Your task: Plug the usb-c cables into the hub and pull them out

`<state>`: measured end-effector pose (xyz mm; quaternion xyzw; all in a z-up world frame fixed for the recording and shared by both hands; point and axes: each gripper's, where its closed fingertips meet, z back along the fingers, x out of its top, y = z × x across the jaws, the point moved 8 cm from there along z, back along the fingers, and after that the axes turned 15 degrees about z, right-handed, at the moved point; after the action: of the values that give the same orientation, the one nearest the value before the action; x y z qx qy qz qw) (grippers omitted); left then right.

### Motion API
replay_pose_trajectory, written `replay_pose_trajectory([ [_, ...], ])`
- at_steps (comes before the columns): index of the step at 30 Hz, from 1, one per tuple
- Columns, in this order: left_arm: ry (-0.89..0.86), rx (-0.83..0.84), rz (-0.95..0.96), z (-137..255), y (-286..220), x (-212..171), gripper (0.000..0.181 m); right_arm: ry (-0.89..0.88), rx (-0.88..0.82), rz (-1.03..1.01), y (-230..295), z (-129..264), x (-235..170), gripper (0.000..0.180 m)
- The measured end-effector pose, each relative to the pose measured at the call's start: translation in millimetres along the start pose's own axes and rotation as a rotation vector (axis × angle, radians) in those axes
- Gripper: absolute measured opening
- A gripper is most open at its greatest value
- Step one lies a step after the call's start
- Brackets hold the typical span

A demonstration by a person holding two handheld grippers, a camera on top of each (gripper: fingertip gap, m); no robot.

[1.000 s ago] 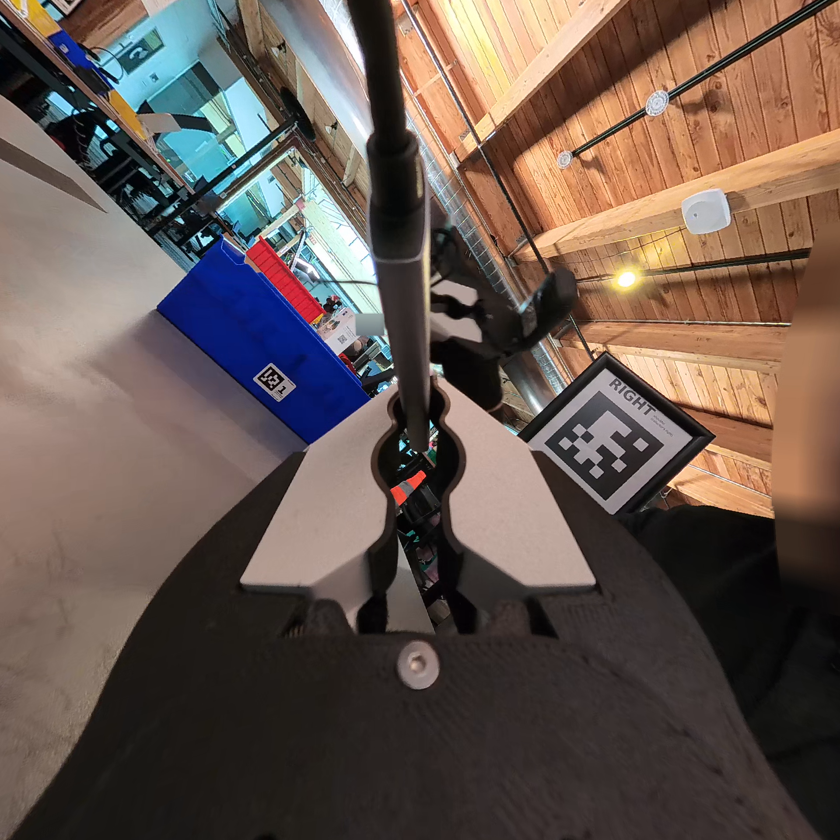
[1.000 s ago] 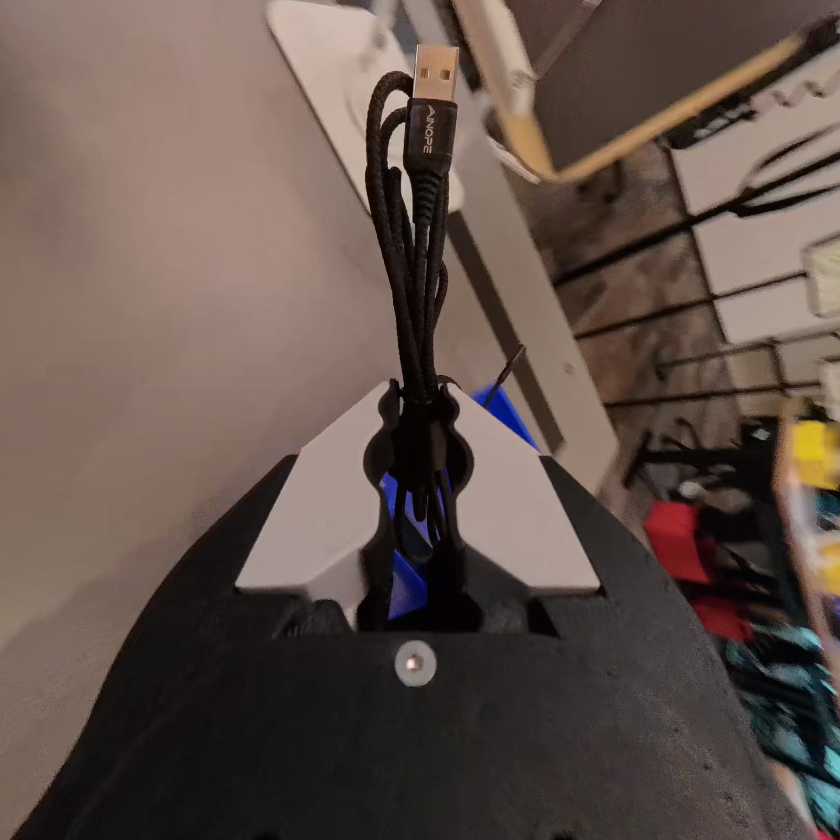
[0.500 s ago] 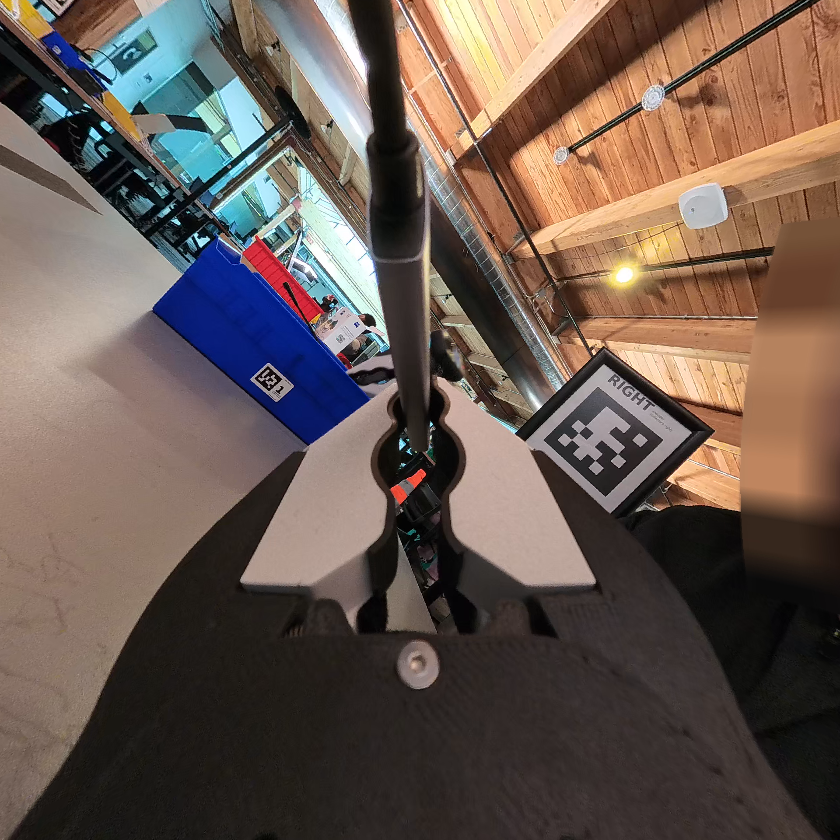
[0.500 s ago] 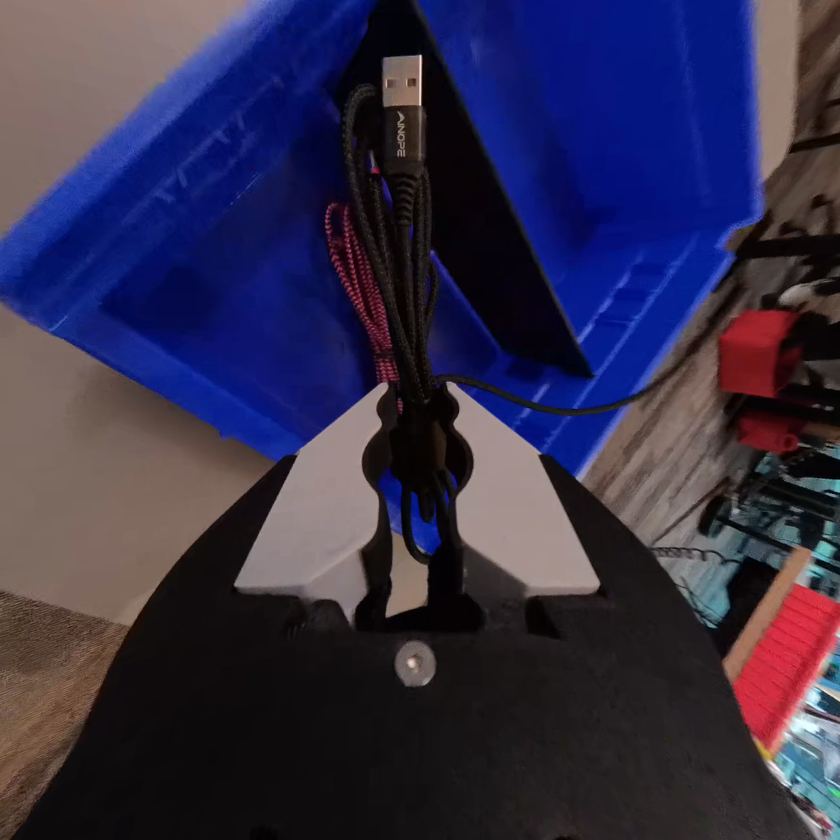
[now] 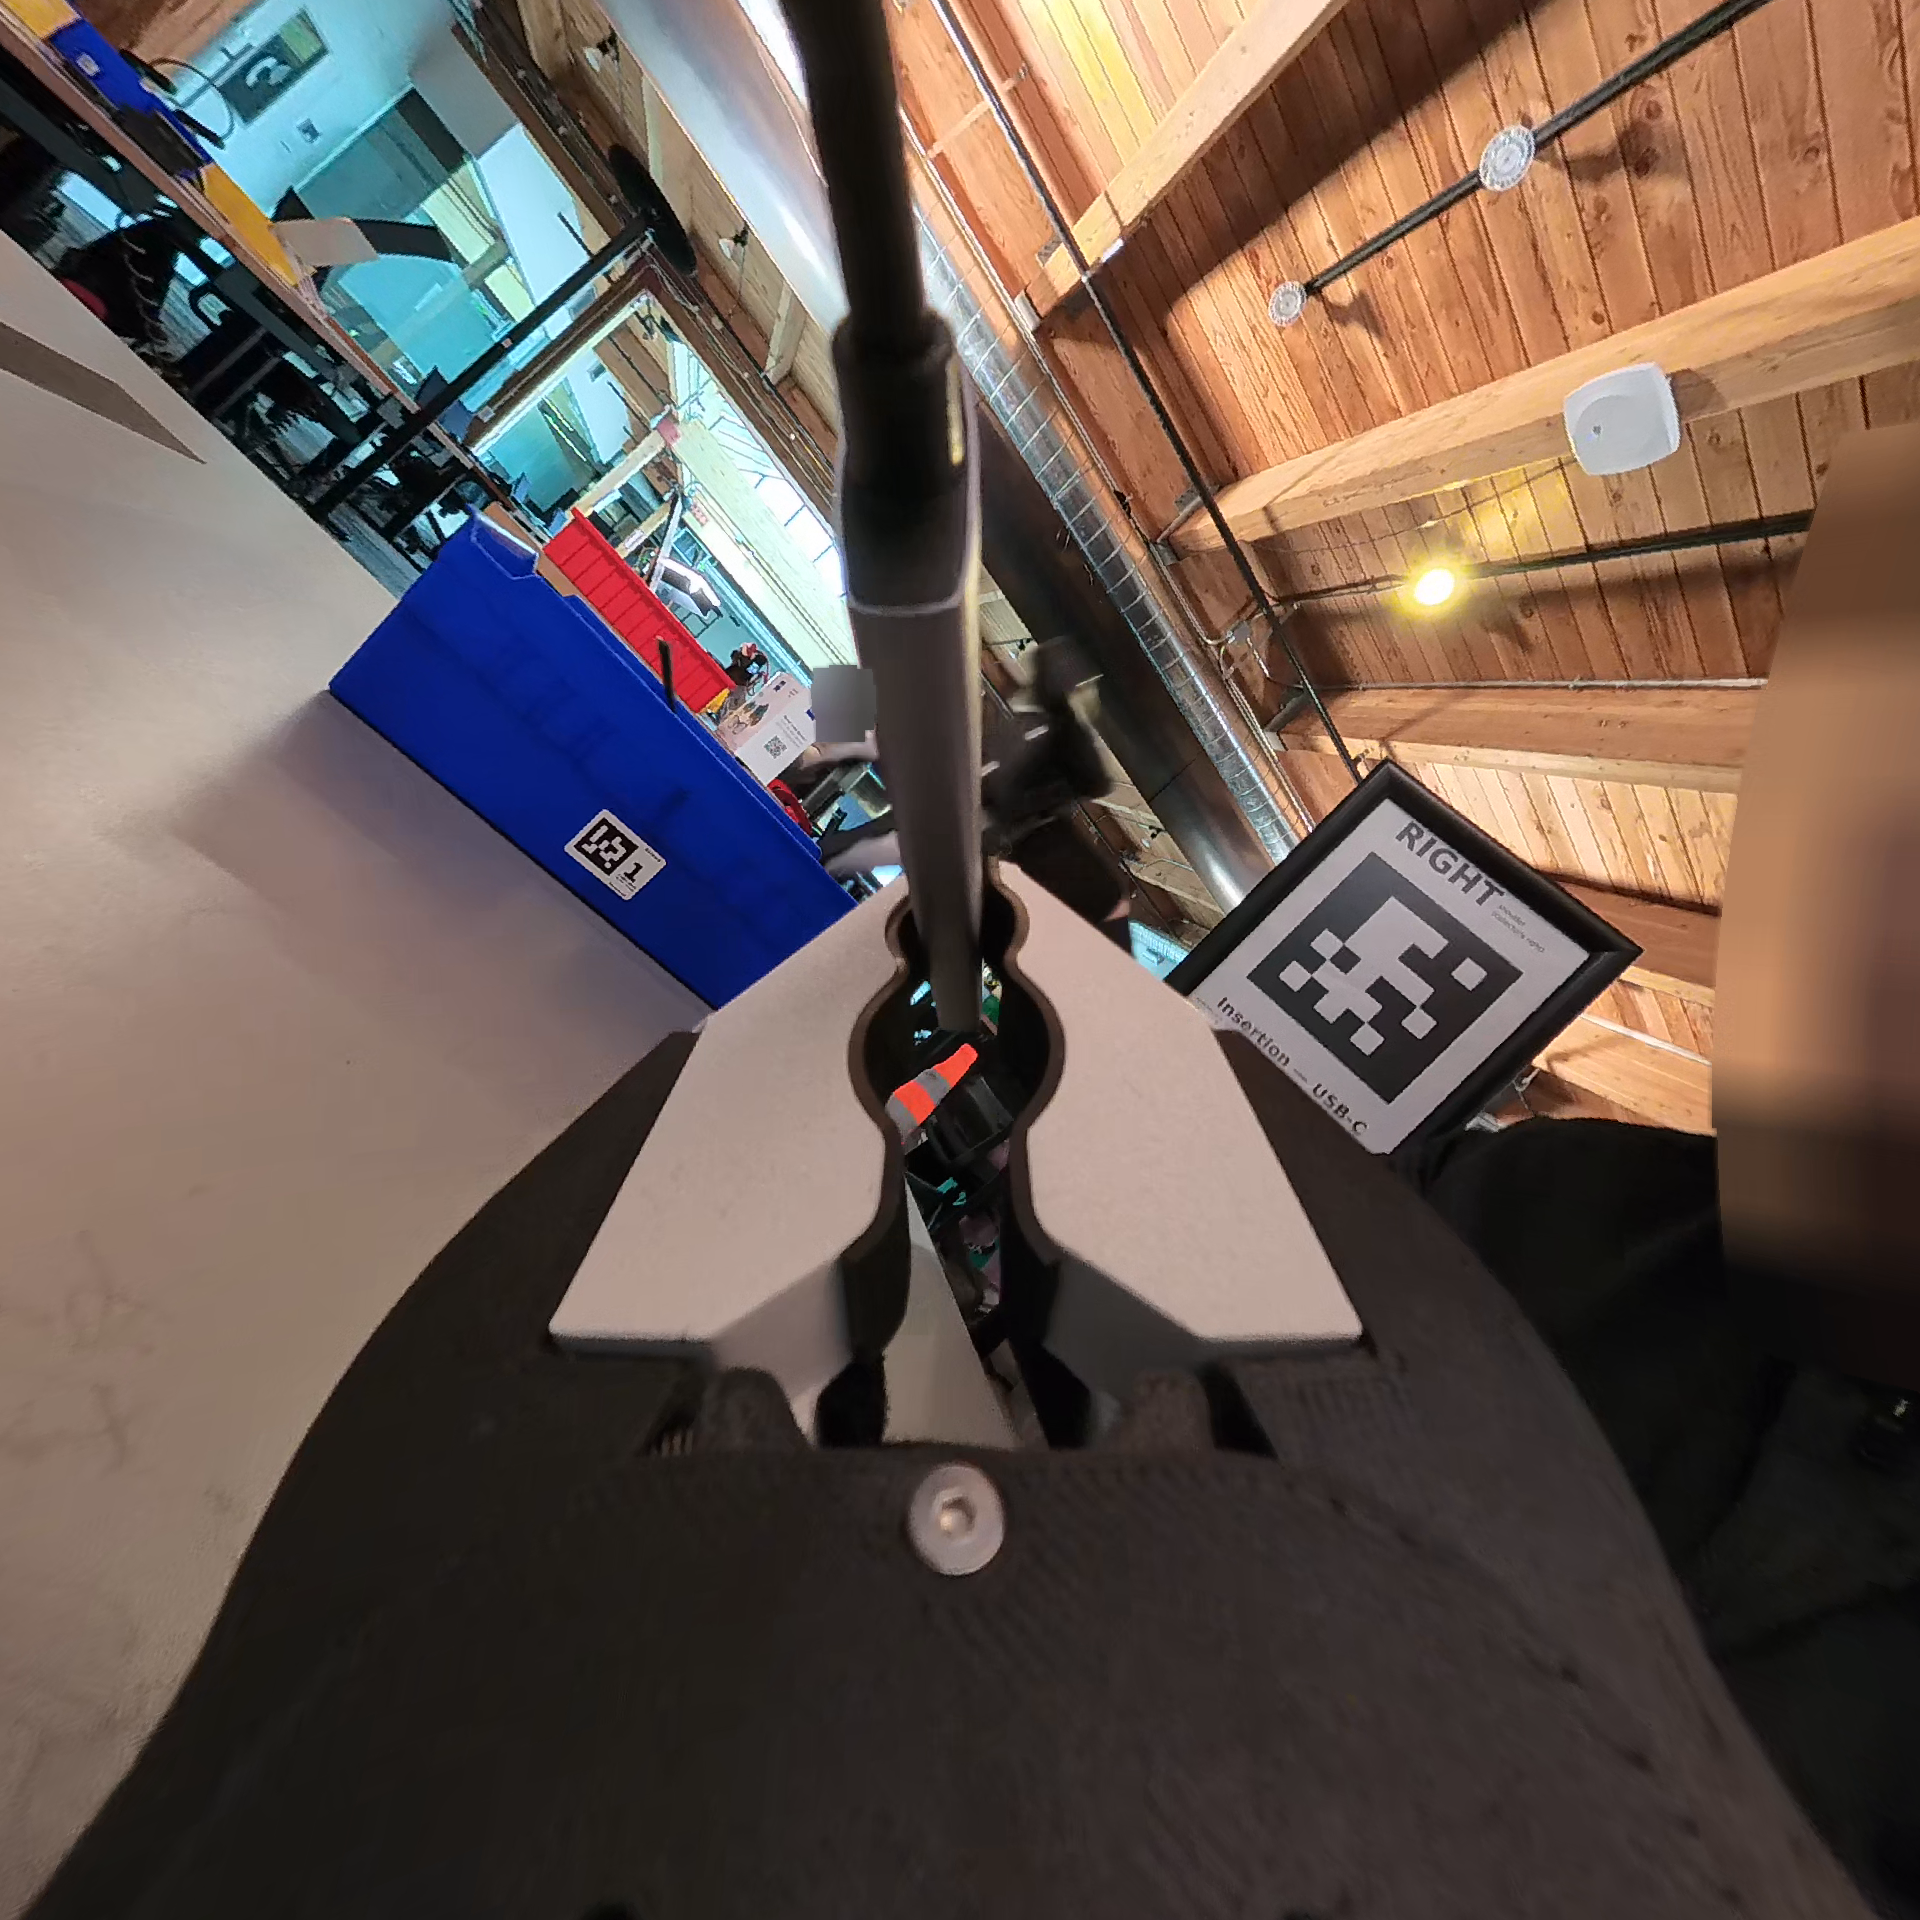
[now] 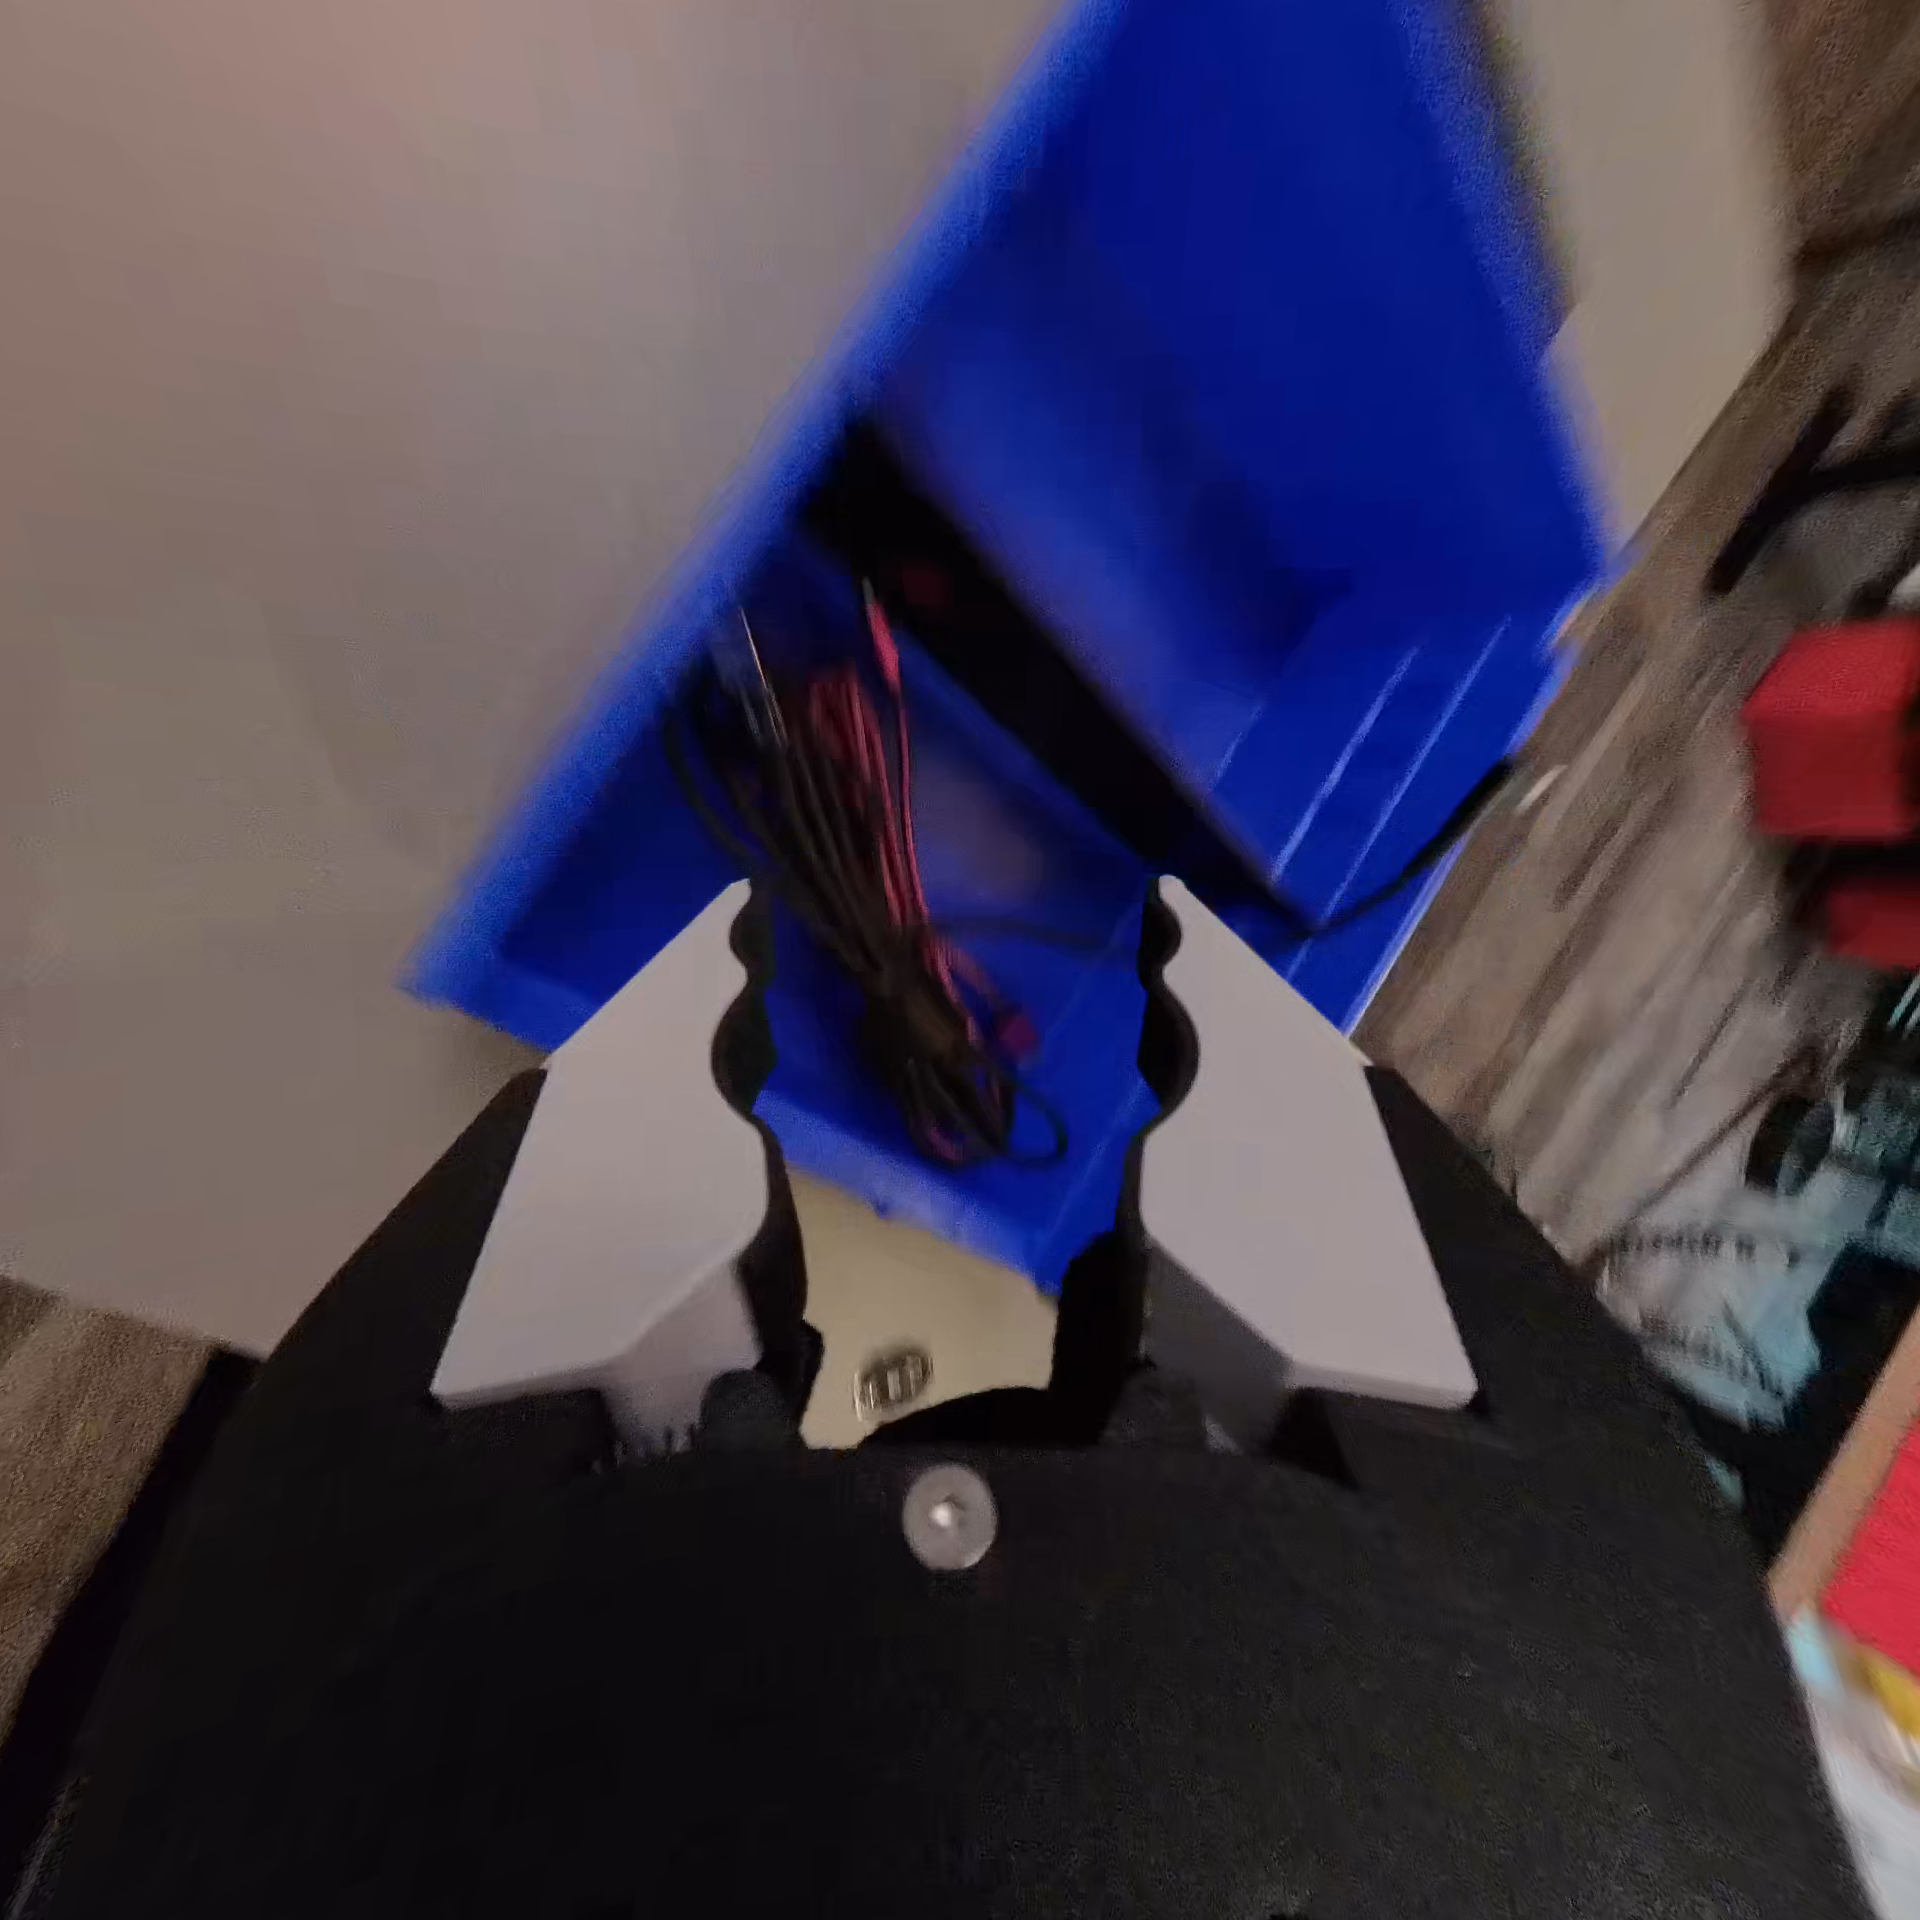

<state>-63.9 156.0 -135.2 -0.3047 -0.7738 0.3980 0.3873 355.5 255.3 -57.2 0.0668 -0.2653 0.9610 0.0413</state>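
Note:
In the left wrist view my left gripper (image 5: 956,914) is shut on a slim dark grey hub (image 5: 920,727). I see the hub edge-on, pointing up and away, with its black cable (image 5: 852,156) leaving at the top. In the right wrist view my right gripper (image 6: 954,894) is open wide and empty above a blue bin (image 6: 1195,416). A bundled black cable (image 6: 821,831) lies in the bin's near compartment beside a red bundled cable (image 6: 883,800), clear of both fingers. The view is blurred by motion.
The blue bin (image 5: 540,748) stands on the pale table (image 5: 208,935) and has a black divider (image 6: 1039,675). A framed marker card (image 5: 1392,966) stands to the right. Red bins (image 6: 1829,727) and shelving lie beyond the table edge. My right fingertips sit around 35 cm from my left ones.
My right gripper carried the black cable bundle over the blue bin, opened and let it go; the bundle now lies in the bin. My left gripper keeps its hold on the hub.

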Motion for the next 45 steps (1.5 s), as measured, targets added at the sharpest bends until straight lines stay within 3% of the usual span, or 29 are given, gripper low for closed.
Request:
replay_pose_trajectory([
  [3,0.028,0.001,-0.025,-3.4,-1.4,-3.0,0.007,-0.435,-0.03,0.007,16.1,41.6,88.7,0.046],
  [6,0.053,-0.004,-0.056,-6.1,-4.1,-6.1,0.007,-0.781,0.197,0.023,58.4,48.3,173.8,0.039],
  [9,0.093,0.016,-0.096,-10.0,-6.4,-11.1,0.007,-1.004,0.378,-0.052,77.4,34.8,232.9,0.031],
  [14,0.258,0.118,-0.199,-26.3,-5.4,-29.5,0.007,-0.962,0.583,-0.079,77.7,0.6,289.5,0.04],
  [17,0.348,0.171,-0.238,-34.5,-2.3,-40.3,0.007,-0.876,0.836,0.01,94.8,-9.1,305.0,0.038],
  [20,0.385,0.2,-0.257,-37.8,-0.4,-44.9,0.007,-0.812,0.916,0.112,111.9,-15.9,311.2,0.01],
  [24,0.317,0.23,-0.293,-37.0,-0.4,-39.2,0.009,-0.886,0.868,0.067,106.8,-9.4,307.7,0.006],
  [27,0.286,0.201,-0.278,-34.5,-2.6,-35.0,0.023,-0.932,0.691,0.032,77.7,6.9,288.8,0.006],
  [30,0.278,0.19,-0.289,-34.5,-3.4,-34.6,0.023,-0.89,0.425,0.044,32.2,27.7,252.1,0.007],
  [34,0.261,0.111,-0.286,-33.7,-9.7,-34.3,0.023,-0.868,0.23,0.035,-29.1,59.9,192.1,0.007],
  [39,0.251,0.124,-0.258,-33.2,-5.2,-32.6,0.022,-0.519,-0.083,0.069,-91.9,62.8,108.8,0.007],
  [42,0.231,0.109,-0.24,-30.8,-5.3,-30.0,0.02,-0.321,-0.075,0.076,-109.3,52.1,68.2,0.007],
  [45,0.228,0.105,-0.235,-30.4,-5.1,-29.6,0.02,-0.208,0.039,0.097,-111.3,32.7,48.9,0.007],
])
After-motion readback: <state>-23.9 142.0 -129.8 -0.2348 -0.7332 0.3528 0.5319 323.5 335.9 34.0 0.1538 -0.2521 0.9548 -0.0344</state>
